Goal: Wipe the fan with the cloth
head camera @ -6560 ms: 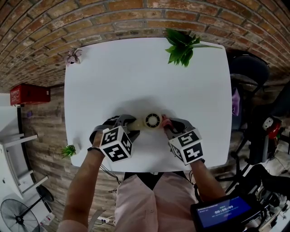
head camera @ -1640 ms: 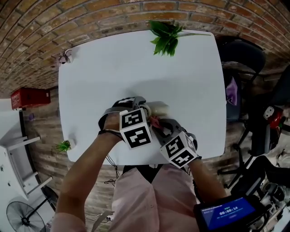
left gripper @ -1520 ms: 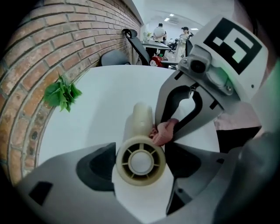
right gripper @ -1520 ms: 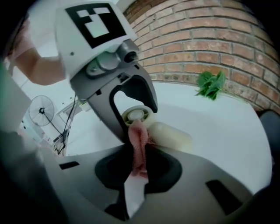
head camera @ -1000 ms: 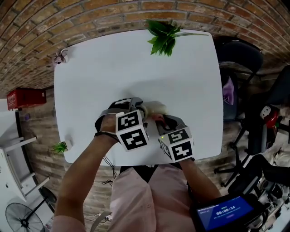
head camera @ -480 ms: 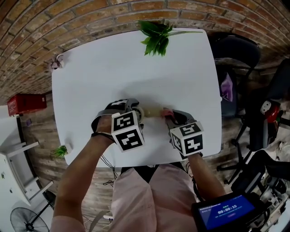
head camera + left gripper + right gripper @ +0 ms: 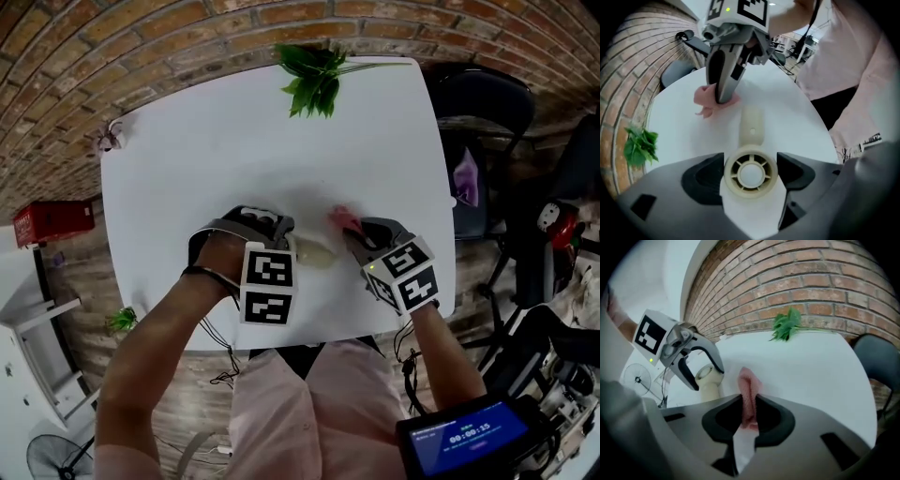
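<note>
Grips the fan (image 7: 751, 174) in the left claw (image 7: 292, 246), with the jaws clenched on either side of its round grilled head and the handle pointing out towards the right claw (image 7: 749, 411). Holds it low over the surface (image 7: 206, 141), close to the near edge and roughly midway along it. Pinches the cloth (image 7: 748, 380) in the right claw, clamped tight on a pink fold that sticks out past the tips. Has the cloth off the fan at this moment: just beyond the end of the handle, near but apart, and seemingly resting on the surface, though hard to be sure from the left gripper view. Shows no dust or smear on the cream plastic in any view, so cannot say which parts, if any, count as wiped. Looks mid-task at best, judging by the layout: fan and cloth both in hand and ready, but with no contact between them. Leaves, as far as can be judged, bringing the cloth onto the fan and running it over grille, rim and handle, probably with a turn of the fan in the left claw to reach its far face.
</note>
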`<action>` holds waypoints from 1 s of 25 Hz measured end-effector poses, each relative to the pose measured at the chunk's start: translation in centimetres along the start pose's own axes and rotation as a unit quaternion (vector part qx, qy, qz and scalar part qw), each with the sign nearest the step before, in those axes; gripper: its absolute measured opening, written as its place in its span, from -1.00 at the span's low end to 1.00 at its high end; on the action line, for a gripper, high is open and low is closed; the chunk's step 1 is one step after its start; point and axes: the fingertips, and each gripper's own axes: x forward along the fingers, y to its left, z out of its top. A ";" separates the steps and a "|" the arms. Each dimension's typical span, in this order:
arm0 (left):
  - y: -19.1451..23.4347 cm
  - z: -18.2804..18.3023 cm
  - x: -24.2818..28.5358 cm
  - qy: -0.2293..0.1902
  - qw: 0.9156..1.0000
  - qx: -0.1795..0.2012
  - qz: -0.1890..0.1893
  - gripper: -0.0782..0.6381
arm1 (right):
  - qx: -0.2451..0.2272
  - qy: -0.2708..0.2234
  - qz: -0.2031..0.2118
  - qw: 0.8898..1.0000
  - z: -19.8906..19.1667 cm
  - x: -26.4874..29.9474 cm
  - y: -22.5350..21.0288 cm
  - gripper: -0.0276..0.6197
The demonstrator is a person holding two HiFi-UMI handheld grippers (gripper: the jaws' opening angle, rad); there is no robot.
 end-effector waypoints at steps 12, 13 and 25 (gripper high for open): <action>-0.5 0.0 0.4 0.035 0.993 0.109 -0.025 0.22 | -0.362 0.061 0.162 0.916 -0.3 2.9 6.3 -0.74; -0.5 0.0 0.3 0.035 0.993 0.109 -0.027 0.22 | -0.385 0.063 0.172 0.905 -0.2 3.0 6.7 -0.74; -0.4 -0.2 0.6 0.052 0.990 0.126 -0.028 0.22 | -0.555 0.103 0.268 0.781 -1.2 3.1 8.4 -0.76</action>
